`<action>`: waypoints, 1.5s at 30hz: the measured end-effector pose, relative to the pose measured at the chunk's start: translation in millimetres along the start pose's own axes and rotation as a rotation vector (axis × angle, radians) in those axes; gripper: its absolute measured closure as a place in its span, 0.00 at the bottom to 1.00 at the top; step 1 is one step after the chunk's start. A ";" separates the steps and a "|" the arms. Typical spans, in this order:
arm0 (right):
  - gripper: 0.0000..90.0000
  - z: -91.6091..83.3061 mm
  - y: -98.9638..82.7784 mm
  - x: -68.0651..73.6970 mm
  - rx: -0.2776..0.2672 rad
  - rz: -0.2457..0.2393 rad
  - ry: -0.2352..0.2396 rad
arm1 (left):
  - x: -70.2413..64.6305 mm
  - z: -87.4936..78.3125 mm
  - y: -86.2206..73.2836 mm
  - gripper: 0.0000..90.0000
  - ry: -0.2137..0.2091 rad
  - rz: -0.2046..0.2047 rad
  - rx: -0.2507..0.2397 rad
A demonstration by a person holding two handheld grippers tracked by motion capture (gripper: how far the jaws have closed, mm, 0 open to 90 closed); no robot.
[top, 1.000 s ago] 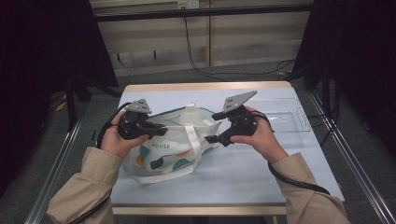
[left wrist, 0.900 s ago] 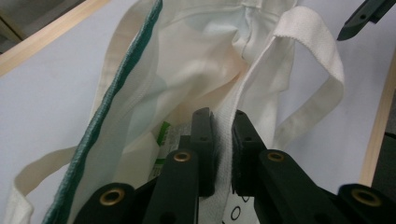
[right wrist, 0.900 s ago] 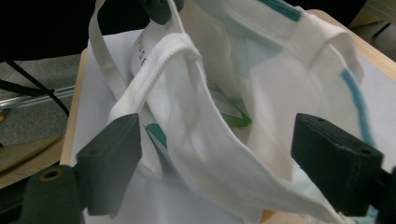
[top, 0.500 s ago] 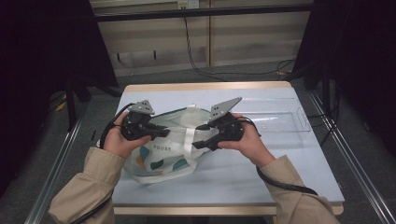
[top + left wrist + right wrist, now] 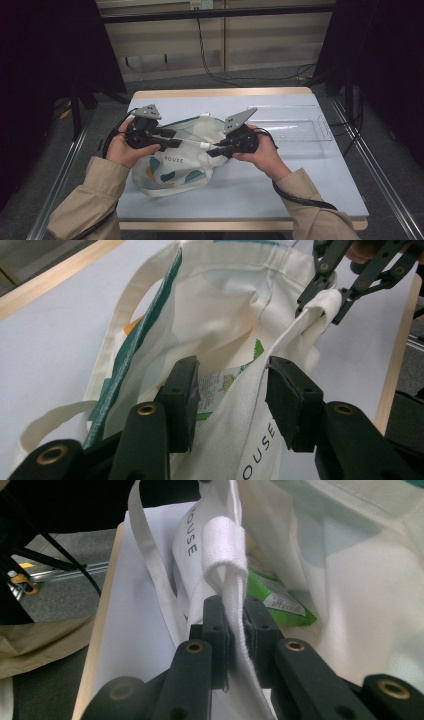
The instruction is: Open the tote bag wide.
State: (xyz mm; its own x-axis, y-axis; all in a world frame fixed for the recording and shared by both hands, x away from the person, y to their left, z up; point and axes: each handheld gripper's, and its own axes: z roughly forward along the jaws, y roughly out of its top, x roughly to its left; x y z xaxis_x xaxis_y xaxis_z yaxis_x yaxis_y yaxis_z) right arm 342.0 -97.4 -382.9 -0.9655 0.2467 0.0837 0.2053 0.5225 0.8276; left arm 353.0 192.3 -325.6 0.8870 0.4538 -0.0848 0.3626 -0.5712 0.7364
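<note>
The tote bag [image 5: 185, 155] lies on the table [image 5: 300, 185], left of centre toward the near edge. A packet [image 5: 277, 597] sits inside the bag. The clear tray [image 5: 300, 130] rests toward the right edge, right of the bag.

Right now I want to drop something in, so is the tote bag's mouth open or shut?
Open. The right gripper pinches the strap, holding the tote bag apart; a green packet shows inside.

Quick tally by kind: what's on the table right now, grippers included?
Tote bag: 1
Green packet inside the bag: 1
Clear tray: 1
Grippers: 2, left gripper and right gripper
Total: 5
</note>
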 end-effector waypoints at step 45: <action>0.91 -1.2 -5.2 10.4 0.028 -0.047 0.015 | 48.2 5.9 -1.3 0.80 0.108 -0.023 0.091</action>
State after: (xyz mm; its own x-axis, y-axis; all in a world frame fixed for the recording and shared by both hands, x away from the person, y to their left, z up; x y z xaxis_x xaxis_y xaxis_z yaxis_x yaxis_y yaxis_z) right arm 330.7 -98.5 -385.7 -0.9764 0.2092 0.0540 0.1642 0.5562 0.8147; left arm 396.9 210.9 -334.6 0.8441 0.5356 -0.0246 0.4111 -0.6172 0.6708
